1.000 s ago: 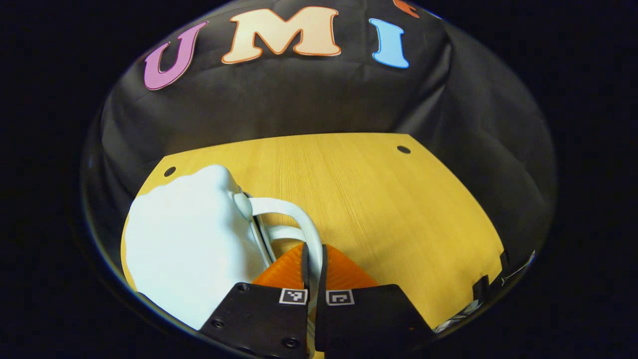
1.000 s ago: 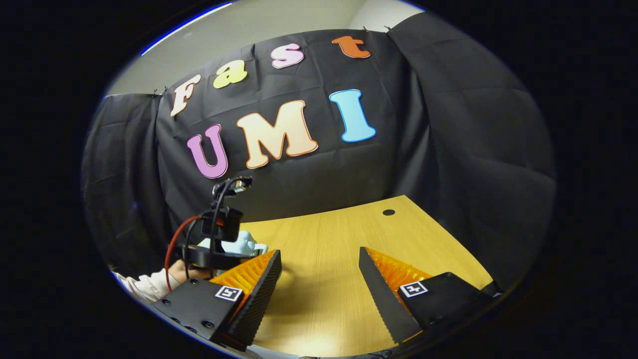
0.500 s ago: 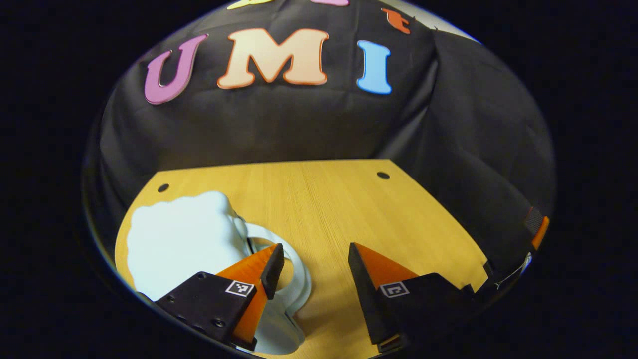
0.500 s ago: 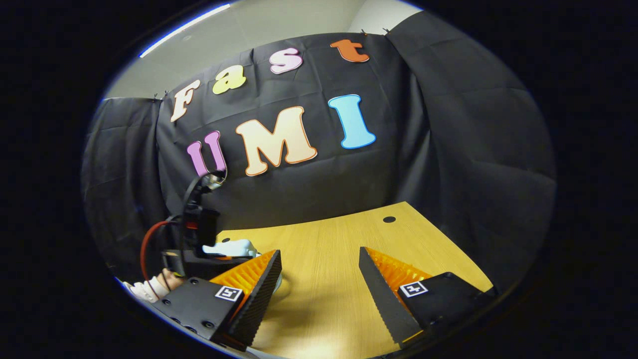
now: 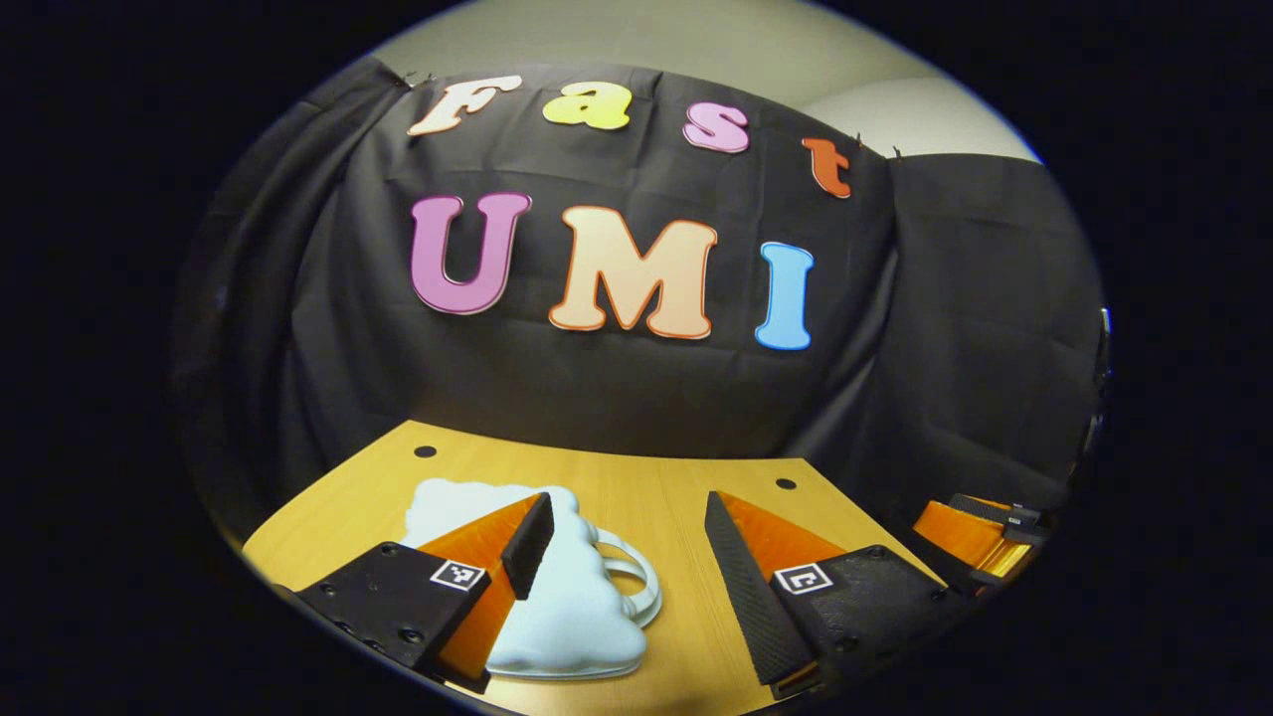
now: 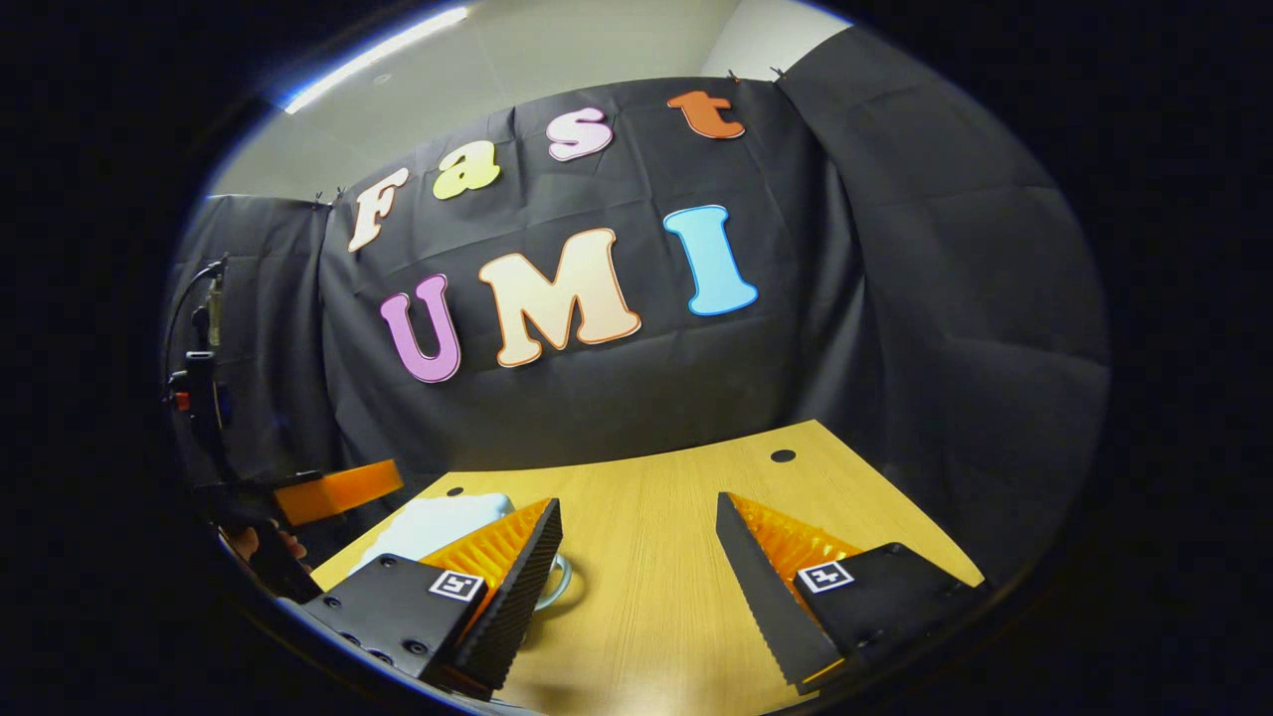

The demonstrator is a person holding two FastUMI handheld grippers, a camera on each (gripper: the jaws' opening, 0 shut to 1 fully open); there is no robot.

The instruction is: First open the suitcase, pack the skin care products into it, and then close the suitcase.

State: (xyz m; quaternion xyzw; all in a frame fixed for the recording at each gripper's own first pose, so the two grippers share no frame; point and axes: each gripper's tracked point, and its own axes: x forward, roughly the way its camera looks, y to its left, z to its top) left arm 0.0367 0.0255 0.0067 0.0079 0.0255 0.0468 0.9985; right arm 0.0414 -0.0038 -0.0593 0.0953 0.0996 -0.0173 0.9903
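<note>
Now the left gripper has released the suitcase handle.

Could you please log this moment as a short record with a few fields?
Surface: wooden table
Object: pale blue cloud-shaped suitcase, lying flat and closed, white handle toward table centre
Left hand-held gripper: open, above the suitcase, touching nothing
Right hand-held gripper: open, holding nothing
Skin care products: none seen on the table
</note>
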